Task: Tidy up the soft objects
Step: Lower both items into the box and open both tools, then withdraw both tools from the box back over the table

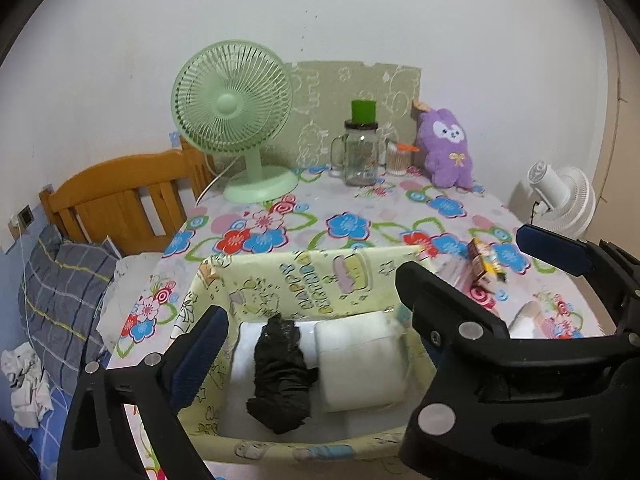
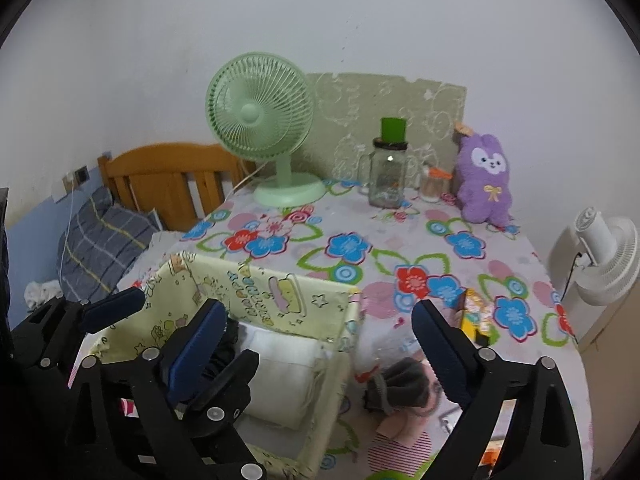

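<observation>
A pale yellow fabric basket (image 1: 304, 280) with cartoon print stands at the table's near edge; it also shows in the right wrist view (image 2: 280, 288). Inside lie a black rolled cloth (image 1: 280, 372) and a white rolled cloth (image 1: 360, 364), side by side. My left gripper (image 1: 316, 320) is open and empty, hovering over the basket. My right gripper (image 2: 320, 332) is open and empty, straddling the basket's right wall. A grey rolled cloth (image 2: 400, 388) lies on the table right of the basket, between the right fingers. A purple plush toy (image 1: 444, 152) sits at the back right.
A green desk fan (image 1: 236, 120), a glass jar with green lid (image 1: 360, 148) and a small cup (image 1: 398, 158) stand at the back. A small yellow box (image 2: 474, 316) lies right of the basket. A white fan (image 2: 604, 260) stands off the right edge. A wooden bed (image 1: 120, 196) is left.
</observation>
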